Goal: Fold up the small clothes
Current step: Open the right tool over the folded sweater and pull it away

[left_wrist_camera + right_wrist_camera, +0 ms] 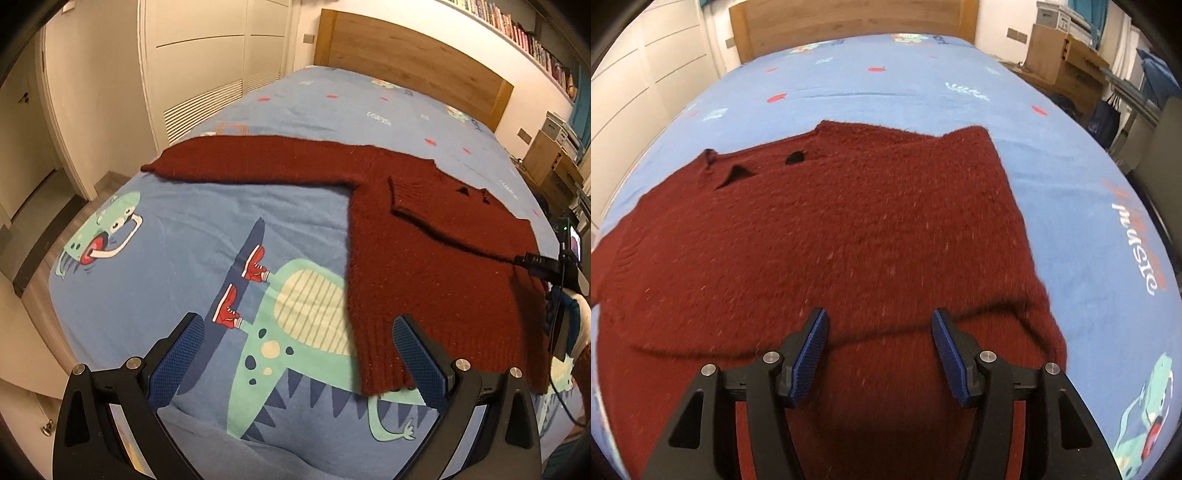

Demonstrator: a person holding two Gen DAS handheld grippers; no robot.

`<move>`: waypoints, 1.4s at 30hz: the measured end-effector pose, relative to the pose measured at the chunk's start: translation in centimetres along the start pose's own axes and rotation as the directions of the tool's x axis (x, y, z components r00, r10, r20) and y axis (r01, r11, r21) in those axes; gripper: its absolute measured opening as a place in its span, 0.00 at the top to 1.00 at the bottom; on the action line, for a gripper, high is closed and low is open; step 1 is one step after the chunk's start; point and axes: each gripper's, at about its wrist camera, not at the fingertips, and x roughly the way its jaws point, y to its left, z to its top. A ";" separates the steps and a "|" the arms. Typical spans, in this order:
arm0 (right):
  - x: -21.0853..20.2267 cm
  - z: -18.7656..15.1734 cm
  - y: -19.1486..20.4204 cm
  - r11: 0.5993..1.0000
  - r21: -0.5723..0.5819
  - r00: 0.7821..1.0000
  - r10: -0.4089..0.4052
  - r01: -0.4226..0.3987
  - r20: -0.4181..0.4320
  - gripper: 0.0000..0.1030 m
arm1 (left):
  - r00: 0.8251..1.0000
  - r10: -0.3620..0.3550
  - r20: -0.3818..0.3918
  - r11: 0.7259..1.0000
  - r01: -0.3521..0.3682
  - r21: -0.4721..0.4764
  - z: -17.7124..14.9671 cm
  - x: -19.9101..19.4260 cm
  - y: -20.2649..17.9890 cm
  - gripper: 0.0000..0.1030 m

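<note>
Left gripper fingers: spread wide, nothing between the blue ribbed pads. It hangs over the bed, right pad just above the sweater's bottom hem, no clear contact. Right gripper fingers: roughly half apart, no fabric pinched; blue pads hover over the lower body of the sweater, above a fold ridge running across the knit. Touching or not, cannot tell.

Sweater: dark red, chunky fuzzy knit with small light flecks, lying flat on the blue bedsheet. Ribbed hem is the near edge. One sleeve stretches straight out to the side across the bed; the other sleeve is folded in over the chest, ribbed cuff near the neckline. Neck opening points at the wooden headboard. Right edge of the body shows a straight fold.

Writing: sheet print reads "music" in white beside the sweater, with orange letters next to it that are too blurred to read. Cartoon dinosaur in red sneakers printed under the left gripper. Book spines on the wall shelf are too small to read.
</note>
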 end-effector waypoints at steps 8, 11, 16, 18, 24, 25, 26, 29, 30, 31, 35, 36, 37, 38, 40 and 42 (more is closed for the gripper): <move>-5.3 -4.5 1.1 0.995 -0.045 0.996 0.086 -0.085 0.012 0.41 | 1.000 -0.019 0.021 0.999 0.020 -0.028 -0.3 -3.1 1.0 0.02; -7.8 -7.2 1.7 0.993 -0.059 0.994 0.106 -0.104 0.023 0.41 | 0.999 -0.026 0.039 0.999 0.027 -0.034 -0.7 -4.7 1.6 0.02; -12.1 -12.4 1.7 0.990 -0.062 0.992 0.126 -0.123 0.034 0.41 | 0.998 -0.035 0.061 0.998 0.037 -0.042 -1.1 -6.4 3.3 0.02; -13.6 -14.2 1.5 0.991 -0.062 0.991 0.125 -0.122 0.037 0.41 | 0.997 -0.039 0.062 0.998 0.043 -0.051 -1.3 -6.7 4.2 0.02; -18.2 -17.8 -0.2 0.995 -0.017 0.993 0.096 -0.095 0.070 0.41 | 0.995 -0.068 0.068 0.992 0.074 -0.103 -1.0 -7.2 7.3 0.02; -18.9 -18.2 -0.6 0.996 -0.004 0.993 0.090 -0.090 0.077 0.41 | 0.995 -0.074 0.068 0.991 0.081 -0.110 -1.0 -7.2 7.7 0.02; -19.7 -18.7 -1.1 0.996 0.018 0.993 0.083 -0.085 0.086 0.41 | 0.994 -0.083 0.069 0.989 0.091 -0.120 -0.8 -7.2 8.2 0.02; -21.5 -20.5 -2.3 0.994 0.077 0.993 0.073 -0.080 0.094 0.41 | 0.992 -0.103 0.066 0.985 0.111 -0.134 -0.3 -6.9 8.9 0.02; -21.8 -21.0 -2.6 0.993 0.087 0.993 0.068 -0.076 0.092 0.41 | 0.992 -0.109 0.065 0.984 0.117 -0.136 -0.1 -6.8 9.0 0.02; -22.1 -21.6 -2.8 0.993 0.093 0.994 0.061 -0.069 0.087 0.41 | 0.992 -0.112 0.065 0.983 0.120 -0.137 0.0 -6.6 9.2 0.02; -23.3 -23.5 -4.0 0.987 0.153 0.997 0.041 -0.050 0.064 0.41 | 0.990 -0.126 0.062 0.979 0.135 -0.153 1.2 -5.2 10.2 0.02; -23.5 -23.8 -4.2 0.985 0.166 0.997 0.040 -0.049 0.060 0.41 | 0.989 -0.133 0.063 0.976 0.142 -0.166 1.5 -4.7 10.7 0.02; -23.9 -24.1 -4.4 0.984 0.175 0.998 0.034 -0.043 0.058 0.41 | 0.988 -0.139 0.065 0.971 0.149 -0.185 1.9 -4.1 11.4 0.02; -24.4 -24.4 -4.7 0.983 0.183 0.998 0.024 -0.034 0.059 0.41 | 0.988 -0.142 0.064 0.967 0.152 -0.206 2.3 -3.4 12.1 0.03; -25.2 -24.7 -5.3 0.979 0.204 0.998 0.013 -0.026 0.063 0.41 | 0.987 -0.150 0.060 0.956 0.160 -0.244 3.1 -1.8 13.5 0.03; -26.1 -24.9 -6.2 0.971 0.238 0.998 -0.009 -0.007 0.067 0.41 | 0.986 -0.154 0.056 0.950 0.164 -0.267 3.9 -0.4 14.5 0.03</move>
